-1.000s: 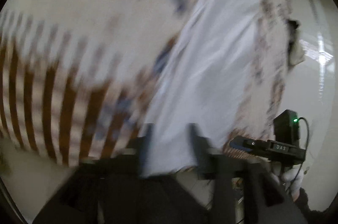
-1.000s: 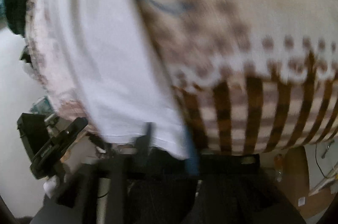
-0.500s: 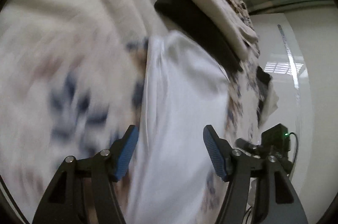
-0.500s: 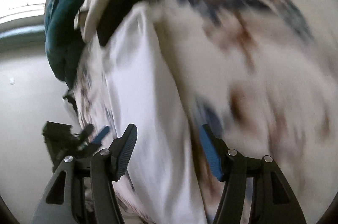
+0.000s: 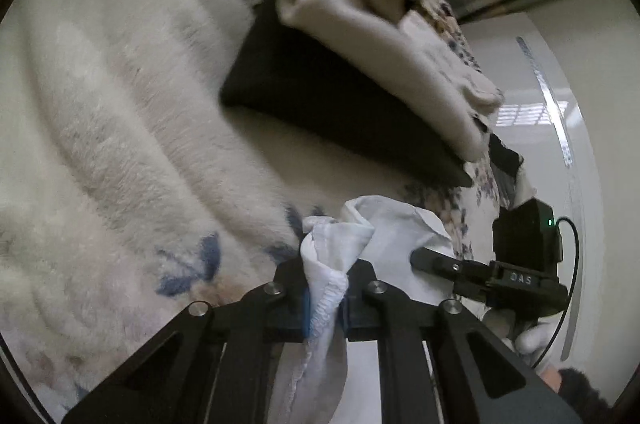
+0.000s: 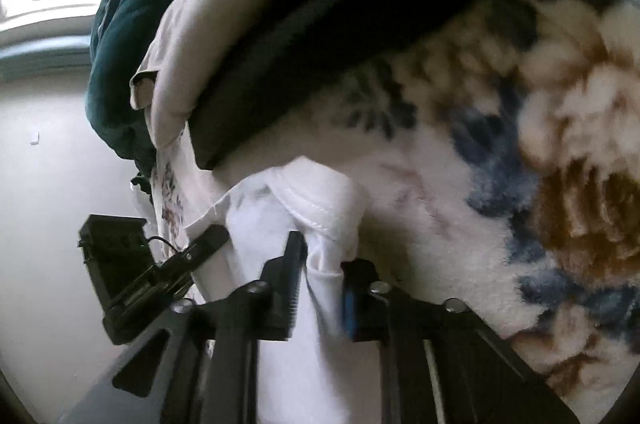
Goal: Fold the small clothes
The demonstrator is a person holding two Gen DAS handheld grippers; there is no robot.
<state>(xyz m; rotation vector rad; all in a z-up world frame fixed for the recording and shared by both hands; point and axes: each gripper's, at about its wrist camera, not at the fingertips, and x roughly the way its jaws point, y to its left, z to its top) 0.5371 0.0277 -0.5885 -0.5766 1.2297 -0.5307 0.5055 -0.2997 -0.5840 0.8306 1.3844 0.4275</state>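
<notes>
A small white garment [image 5: 384, 236] lies bunched on a fleecy floral blanket [image 5: 140, 112]. My left gripper [image 5: 326, 278] has a hemmed edge of it between its jaws, which are closing and pinch the cloth. In the right wrist view the same white garment [image 6: 320, 192] rises in a fold between the jaws of my right gripper [image 6: 324, 264], which are also closing and squeeze it. The two grippers hold the cloth side by side, close together; each one's black body shows at the edge of the other's view.
A stack of folded clothes sits just beyond the garment: a black piece [image 5: 340, 104] under a cream one [image 5: 380, 36]. A dark teal garment [image 6: 128, 24] lies past the stack. The blanket's edge [image 6: 168, 192] drops to a pale floor [image 6: 40, 184]. A gloved hand [image 5: 532, 340] shows low right.
Both grippers swept across the blanket to the near end of the stack, and their jaws went from wide open around the flat white cloth to pinched on its bunched edge.
</notes>
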